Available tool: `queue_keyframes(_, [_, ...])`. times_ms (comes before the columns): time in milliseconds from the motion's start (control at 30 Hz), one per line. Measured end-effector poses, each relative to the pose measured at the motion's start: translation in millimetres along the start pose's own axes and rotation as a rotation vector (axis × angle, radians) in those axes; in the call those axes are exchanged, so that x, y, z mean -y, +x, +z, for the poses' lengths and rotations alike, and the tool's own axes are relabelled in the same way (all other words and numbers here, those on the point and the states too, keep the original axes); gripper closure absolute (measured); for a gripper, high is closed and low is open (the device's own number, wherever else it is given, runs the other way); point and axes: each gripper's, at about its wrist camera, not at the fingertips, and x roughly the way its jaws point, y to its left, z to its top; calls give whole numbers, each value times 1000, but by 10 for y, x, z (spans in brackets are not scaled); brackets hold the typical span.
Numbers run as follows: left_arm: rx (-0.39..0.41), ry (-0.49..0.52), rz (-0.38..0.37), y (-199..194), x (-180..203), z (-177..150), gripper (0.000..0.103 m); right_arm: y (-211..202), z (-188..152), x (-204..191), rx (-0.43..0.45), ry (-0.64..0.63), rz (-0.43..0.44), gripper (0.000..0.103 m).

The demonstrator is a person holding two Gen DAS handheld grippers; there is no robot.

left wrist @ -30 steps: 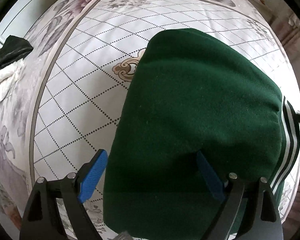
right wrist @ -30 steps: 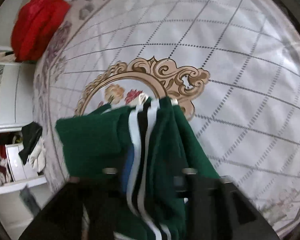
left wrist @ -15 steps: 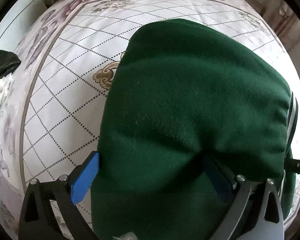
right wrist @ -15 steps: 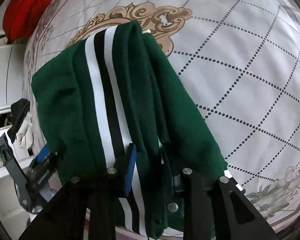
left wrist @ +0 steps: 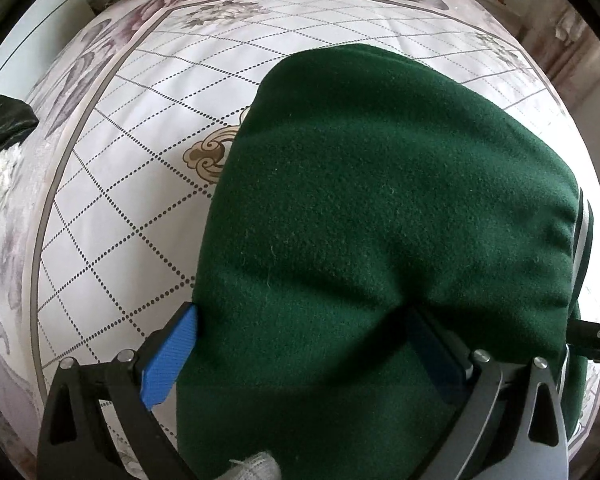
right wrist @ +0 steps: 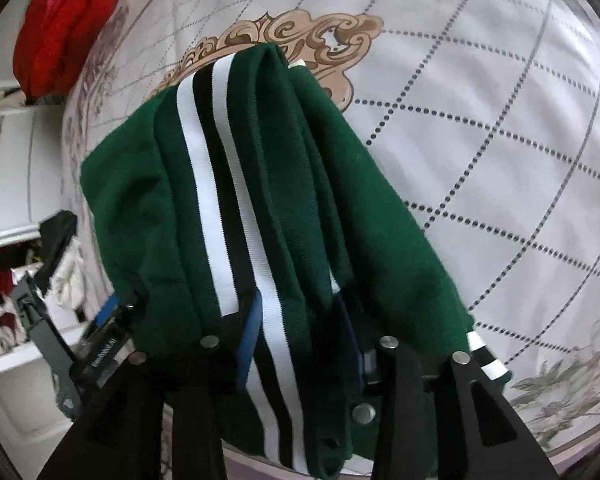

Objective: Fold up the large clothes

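Note:
A dark green garment (left wrist: 380,216) with white and black stripes (right wrist: 216,200) lies folded in a thick bundle over the bed sheet (left wrist: 132,184). My left gripper (left wrist: 300,344) stands wide, and the green cloth fills the gap between its blue pads (left wrist: 168,356). My right gripper (right wrist: 300,332) is shut on the striped edge of the garment, with cloth bunched between its pads. The left gripper also shows at the lower left of the right wrist view (right wrist: 100,340).
The bed sheet has a dotted diamond grid and a gold ornament (right wrist: 312,40). A red cloth pile (right wrist: 64,24) lies at the bed's far corner. Black and white clothes (left wrist: 0,140) lie at the left bed edge. White furniture (right wrist: 4,160) stands beside the bed.
The garment bundle has come down over the sheet and spread between both grippers. The right wrist view moved closer to the striped edge.

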Motion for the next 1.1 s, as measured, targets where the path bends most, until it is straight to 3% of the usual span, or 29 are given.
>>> queue_keyframes(100, [-3, -1, -1, -5, -2, -10, 0, 23, -28, 37, 6, -6, 33, 58])
queue_keyframes(200, [-2, 10, 3, -27, 3, -12, 0, -18, -59, 92, 31, 23, -70, 98])
queue_keyframes(267, [-9, 14, 11, -60, -10, -18, 0, -61, -71, 186, 21, 84, -79, 99])
queue_keyframes(367, [-26, -13, 42, -175, -96, -65, 0, -285, -161, 278, 12, 125, 50, 98])
queue_keyframes(400, [-27, -28, 51, -228, -151, -99, 0, -376, -223, 310, 6, 134, 76, 95])
queue_keyframes(467, [-29, -66, 58, -311, -258, -191, 0, -493, -360, 345, -1, 136, 106, 79])
queue_keyframes(533, [-42, -102, 77, -365, -379, -303, 0, -521, -541, 380, -15, 126, 116, 25])
queue_keyframes(667, [-78, -112, 128, -353, -485, -489, 0, -109, -821, 408, -140, 125, 139, 24])
queue_keyframes(700, [-87, -110, 137, -336, -500, -524, 0, 22, -888, 383, -147, 133, 146, 44])
queue_keyframes(733, [-95, -106, 141, -326, -516, -564, 0, 68, -938, 357, -134, 132, 103, 84])
queue_keyframes(833, [-93, -96, 161, -390, -576, -626, 0, -179, -1012, 284, 1, 137, 44, 93])
queue_keyframes(900, [-95, -87, 182, -474, -616, -695, 0, -272, -993, 334, 33, 138, -55, 95])
queue_keyframes(1000, [-119, -91, 188, -550, -668, -827, 0, -152, -947, 517, -18, 207, -87, 94])
queue_keyframes(1100, [-146, -121, 155, -602, -713, -942, 0, -221, -822, 330, -95, 111, -154, 86])
